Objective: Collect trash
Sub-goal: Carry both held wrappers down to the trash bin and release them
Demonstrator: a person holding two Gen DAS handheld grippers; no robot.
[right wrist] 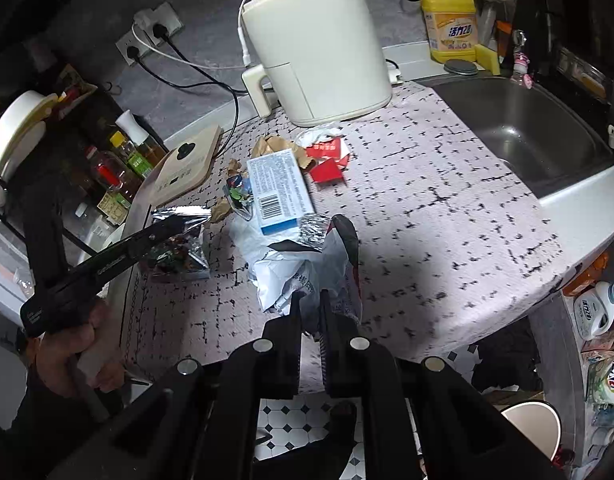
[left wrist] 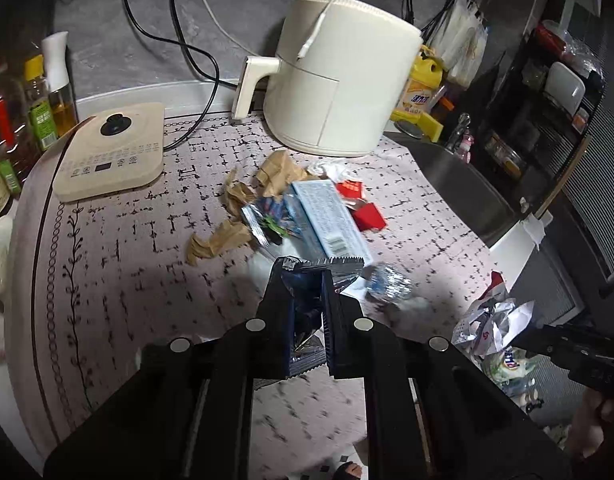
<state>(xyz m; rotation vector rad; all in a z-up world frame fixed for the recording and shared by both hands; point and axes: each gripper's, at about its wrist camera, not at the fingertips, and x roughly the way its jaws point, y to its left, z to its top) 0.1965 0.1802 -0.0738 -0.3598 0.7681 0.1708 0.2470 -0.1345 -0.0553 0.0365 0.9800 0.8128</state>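
- The left gripper [left wrist: 307,300], bottom centre of its own view, is clamped on a foil snack wrapper [left wrist: 303,308]; the dark blue and silver foil stands up between the jaws, its crimped top edge showing just above the fingertips. The right wrist view shows the same wrapper at centre left, hanging from that gripper's black fingers, clear of the cloth as far as I can tell.
- The right gripper [right wrist: 309,300], bottom centre of its view, is closed on a crumpled white plastic bag [right wrist: 303,268] — the bag bulges upward from the jaws and carries red and black print. The left wrist view shows it at the right edge, beyond the table's edge.
- So both hands are loaded; neither is free for another pick. My judgement: the coming move is a carry to a bin, and no bin shows in either view.
- Just beyond the left fingertips lies a crushed clear bottle [left wrist: 389,282], slightly right of the gripper.
- Further up the frame lies the blue and white box [left wrist: 327,216], its long axis running from lower right to upper left — it points away from the gripper rather than across it.
- Beside the box: a small foil packet [left wrist: 267,220] on its left, red card scraps [left wrist: 367,214] on its right, brown paper scraps [left wrist: 219,240] spread left and above.
- Farthest, at the upper centre, the cream air fryer [left wrist: 339,76] stands on the patterned tablecloth [left wrist: 119,264] — not trash.
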